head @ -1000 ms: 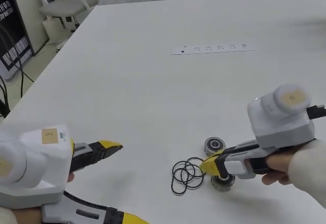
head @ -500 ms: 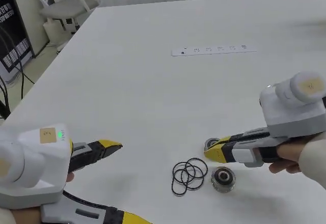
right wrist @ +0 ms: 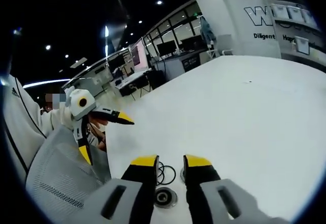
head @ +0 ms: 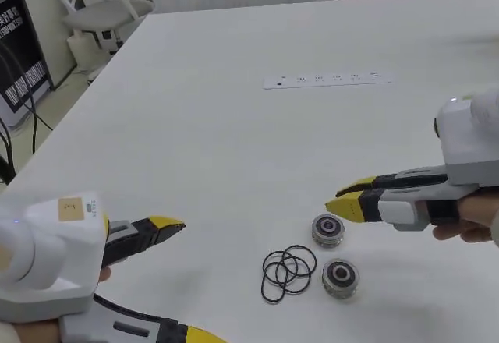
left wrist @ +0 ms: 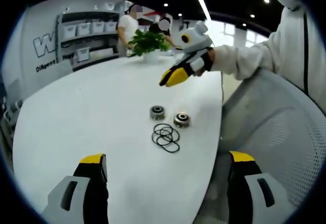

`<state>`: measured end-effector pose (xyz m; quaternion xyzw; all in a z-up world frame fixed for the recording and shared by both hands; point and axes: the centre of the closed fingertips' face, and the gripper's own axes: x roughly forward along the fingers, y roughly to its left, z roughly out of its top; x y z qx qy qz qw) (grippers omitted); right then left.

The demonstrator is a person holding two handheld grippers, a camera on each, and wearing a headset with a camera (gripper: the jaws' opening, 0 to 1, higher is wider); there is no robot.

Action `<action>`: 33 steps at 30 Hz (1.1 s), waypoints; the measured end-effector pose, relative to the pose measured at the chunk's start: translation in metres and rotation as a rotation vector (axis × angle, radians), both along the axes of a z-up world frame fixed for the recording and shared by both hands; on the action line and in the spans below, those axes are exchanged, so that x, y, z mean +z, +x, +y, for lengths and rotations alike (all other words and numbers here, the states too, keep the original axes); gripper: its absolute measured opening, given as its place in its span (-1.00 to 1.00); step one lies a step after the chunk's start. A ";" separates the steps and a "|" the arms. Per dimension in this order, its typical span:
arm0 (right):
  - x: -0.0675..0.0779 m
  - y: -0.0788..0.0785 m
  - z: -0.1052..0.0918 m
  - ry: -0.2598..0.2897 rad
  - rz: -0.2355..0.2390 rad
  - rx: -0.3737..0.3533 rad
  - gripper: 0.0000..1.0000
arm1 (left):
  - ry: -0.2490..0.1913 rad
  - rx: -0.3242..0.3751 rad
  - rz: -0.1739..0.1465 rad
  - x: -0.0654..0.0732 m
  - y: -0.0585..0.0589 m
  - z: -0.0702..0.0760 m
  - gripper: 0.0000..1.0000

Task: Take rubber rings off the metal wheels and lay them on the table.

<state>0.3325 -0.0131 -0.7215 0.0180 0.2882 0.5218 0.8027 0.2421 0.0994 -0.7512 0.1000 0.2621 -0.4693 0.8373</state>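
Two metal wheels [head: 328,229] [head: 341,275] lie flat on the white table [head: 234,140], beside a loose pile of black rubber rings [head: 288,269]. My right gripper [head: 347,195] hovers just above and to the right of the farther wheel, its jaws a narrow gap apart and holding nothing. In its own view the right gripper [right wrist: 170,161] looks down on a wheel [right wrist: 164,197] and the rings [right wrist: 165,173]. My left gripper [head: 185,279] is wide open at the near left, well away from the parts. The left gripper view shows the wheels [left wrist: 157,112] [left wrist: 181,119] and rings [left wrist: 166,136] ahead.
A white power strip [head: 326,76] lies farther back on the table. An office chair [head: 101,0] stands beyond the far left corner. The table's left edge runs along a floor with cables. A potted plant [left wrist: 148,43] sits at the table's far end.
My right gripper let go of the nearer wheel, rose and drew back to the right. The wheel stayed on the table. The left gripper barely moved.
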 end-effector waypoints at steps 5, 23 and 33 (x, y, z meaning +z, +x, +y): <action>0.013 0.001 -0.005 0.019 -0.024 0.002 -0.48 | 0.001 -0.007 0.002 -0.001 -0.001 -0.001 1.00; 0.029 -0.018 -0.029 -0.019 -0.125 0.065 0.28 | -0.005 -0.007 -0.001 -0.001 0.000 -0.001 1.00; 0.024 -0.032 -0.045 -0.057 -0.172 0.095 0.50 | -0.006 -0.014 0.004 -0.003 0.000 -0.002 0.99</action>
